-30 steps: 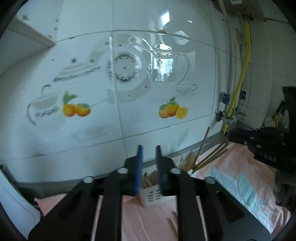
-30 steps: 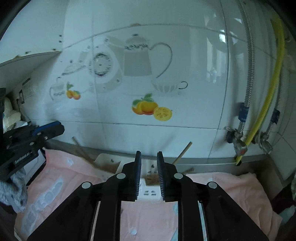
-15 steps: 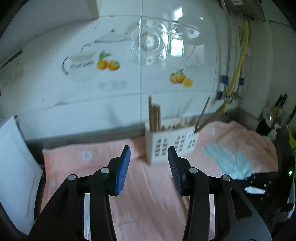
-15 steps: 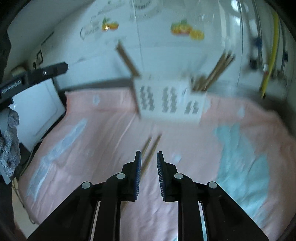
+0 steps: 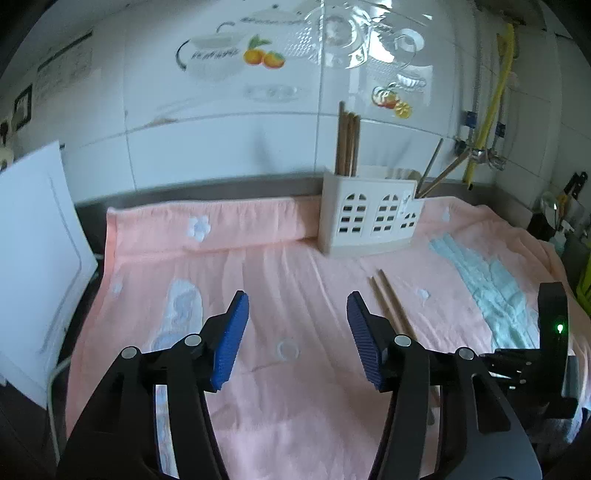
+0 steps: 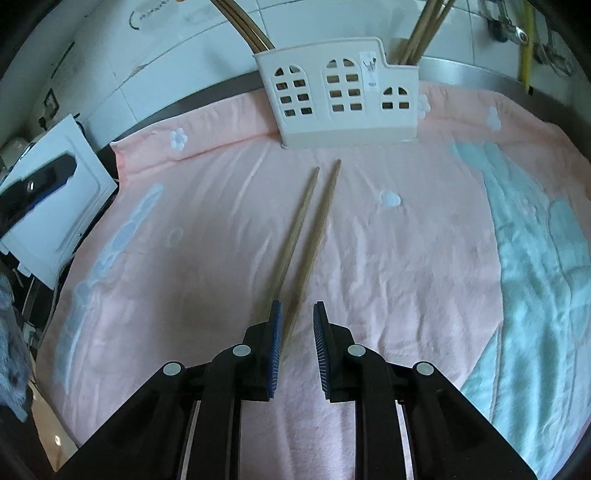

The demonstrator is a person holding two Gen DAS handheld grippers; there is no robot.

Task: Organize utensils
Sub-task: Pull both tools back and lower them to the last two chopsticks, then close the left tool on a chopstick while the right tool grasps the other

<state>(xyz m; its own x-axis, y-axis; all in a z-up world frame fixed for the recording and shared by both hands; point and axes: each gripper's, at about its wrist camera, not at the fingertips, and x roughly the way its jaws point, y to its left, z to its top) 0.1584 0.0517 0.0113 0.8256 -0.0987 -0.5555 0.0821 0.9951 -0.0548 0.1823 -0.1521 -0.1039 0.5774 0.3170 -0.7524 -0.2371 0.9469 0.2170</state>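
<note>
A white utensil holder point(image 5: 369, 221) point(image 6: 340, 99) stands at the back of a pink towel, with wooden chopsticks point(image 5: 347, 144) upright in its left end and more sticks point(image 6: 424, 29) leaning out of its right end. Two loose wooden chopsticks point(image 6: 306, 232) point(image 5: 389, 302) lie side by side on the towel in front of it. My left gripper point(image 5: 297, 339) is wide open and empty above the towel. My right gripper point(image 6: 297, 347) is narrowly open, its fingertips just at the near ends of the loose chopsticks, holding nothing.
The pink towel point(image 5: 280, 280) point(image 6: 406, 240) covers the counter, with a pale blue patch point(image 6: 535, 240) at the right. A white board point(image 5: 33, 266) leans at the left edge. A tiled wall stands behind, with a yellow hose and valves point(image 5: 484, 122) at the right.
Both grippers pulled back from the holder and tilted down toward the towel. The left gripper opened wide. The right gripper came low over the two loose chopsticks.
</note>
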